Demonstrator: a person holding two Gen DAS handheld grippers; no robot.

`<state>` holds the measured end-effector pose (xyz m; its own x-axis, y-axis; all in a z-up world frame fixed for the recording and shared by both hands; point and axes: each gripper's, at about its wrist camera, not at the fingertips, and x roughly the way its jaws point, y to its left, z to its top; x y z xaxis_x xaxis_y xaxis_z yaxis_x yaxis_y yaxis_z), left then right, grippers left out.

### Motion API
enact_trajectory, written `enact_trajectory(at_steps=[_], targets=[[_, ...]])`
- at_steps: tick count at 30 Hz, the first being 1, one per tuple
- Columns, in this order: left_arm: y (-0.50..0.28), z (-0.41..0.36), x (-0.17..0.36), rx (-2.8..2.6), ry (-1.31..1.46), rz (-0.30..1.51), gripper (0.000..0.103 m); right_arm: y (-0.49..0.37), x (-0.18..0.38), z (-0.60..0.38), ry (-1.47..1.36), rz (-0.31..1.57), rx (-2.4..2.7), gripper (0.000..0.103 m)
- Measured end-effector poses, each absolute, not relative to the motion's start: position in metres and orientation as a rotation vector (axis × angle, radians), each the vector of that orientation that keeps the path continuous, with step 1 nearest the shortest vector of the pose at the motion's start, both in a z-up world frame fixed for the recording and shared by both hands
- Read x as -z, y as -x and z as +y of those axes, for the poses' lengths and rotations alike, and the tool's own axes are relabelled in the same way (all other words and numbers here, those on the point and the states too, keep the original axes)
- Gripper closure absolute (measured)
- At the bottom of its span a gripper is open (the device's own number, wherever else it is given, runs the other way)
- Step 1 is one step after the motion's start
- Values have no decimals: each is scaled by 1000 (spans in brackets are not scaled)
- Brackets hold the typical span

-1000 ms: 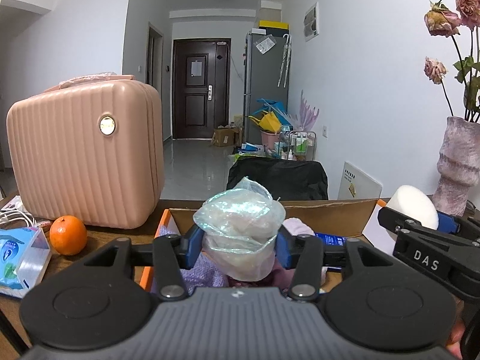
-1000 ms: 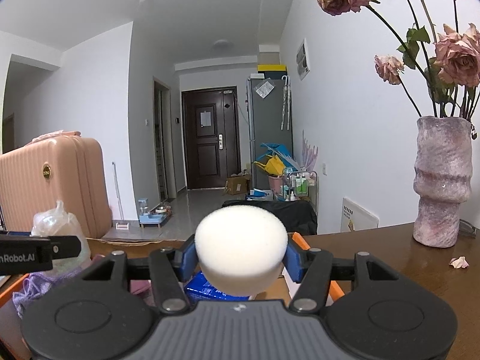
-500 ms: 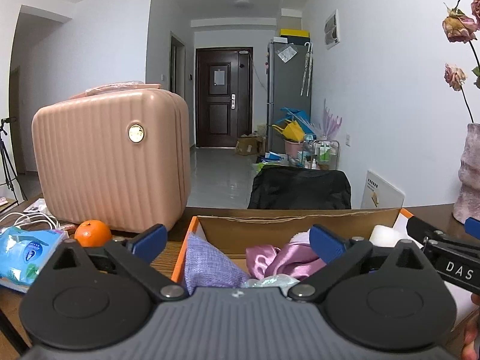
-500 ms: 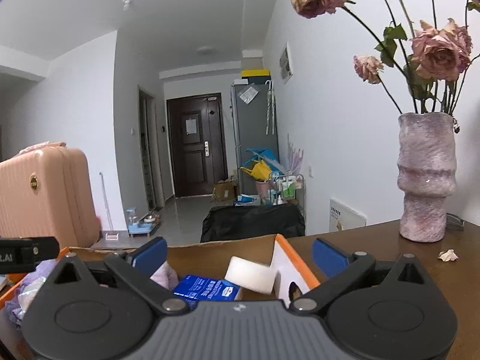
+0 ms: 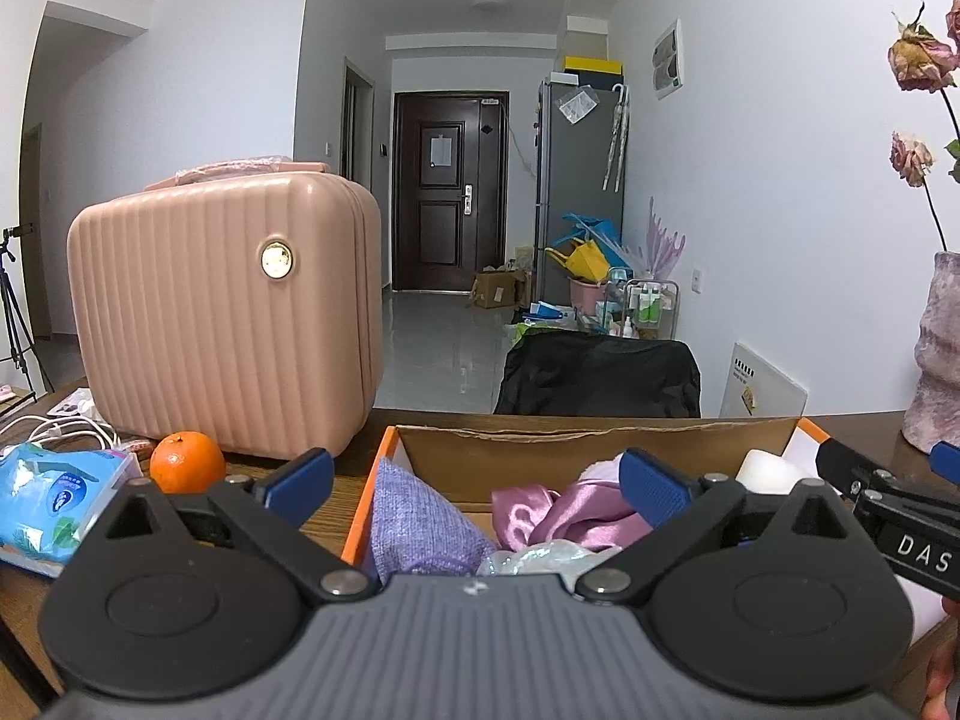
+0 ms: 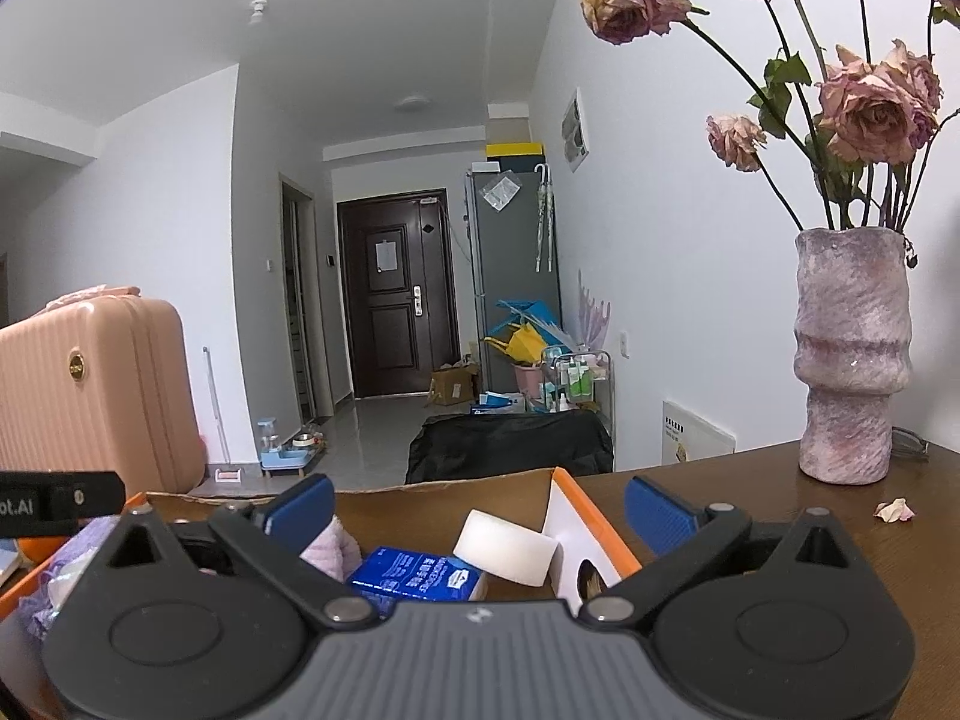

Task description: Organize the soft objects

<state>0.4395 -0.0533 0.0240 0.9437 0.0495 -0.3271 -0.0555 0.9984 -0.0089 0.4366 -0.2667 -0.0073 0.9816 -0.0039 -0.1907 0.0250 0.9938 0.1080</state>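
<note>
An orange-edged cardboard box (image 5: 600,456) stands on the wooden table. In it lie a purple cloth (image 5: 414,528), a pink satin cloth (image 5: 564,510), a clear plastic bag (image 5: 546,558) and a white sponge (image 5: 768,471). My left gripper (image 5: 477,483) is open and empty above the box's near left side. In the right wrist view the box (image 6: 591,516) holds the white sponge (image 6: 504,546), a blue tissue pack (image 6: 414,579) and a pale pink soft item (image 6: 327,546). My right gripper (image 6: 477,507) is open and empty above the box's right end.
A pink ribbed case (image 5: 228,312) stands at the left with an orange (image 5: 187,461) and a blue wipes pack (image 5: 54,498) in front. A pink vase of dried roses (image 6: 852,354) stands on the table at the right, a petal (image 6: 894,510) beside it.
Both grippers opened. The left one let the plastic bag drop into the box and the right one let the white sponge drop into it. Both now sit lower and empty.
</note>
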Motion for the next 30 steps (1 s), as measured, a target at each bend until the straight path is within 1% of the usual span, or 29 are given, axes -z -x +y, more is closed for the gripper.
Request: enact_trajectory(at_steps=[11, 30], targets=[[-412, -56, -23, -36, 3, 325, 0, -412, 8, -272, -99, 193, 3, 0], [-341, -50, -21, -44, -7, 325, 0, -339, 12, -279, -88, 210, 22, 0]])
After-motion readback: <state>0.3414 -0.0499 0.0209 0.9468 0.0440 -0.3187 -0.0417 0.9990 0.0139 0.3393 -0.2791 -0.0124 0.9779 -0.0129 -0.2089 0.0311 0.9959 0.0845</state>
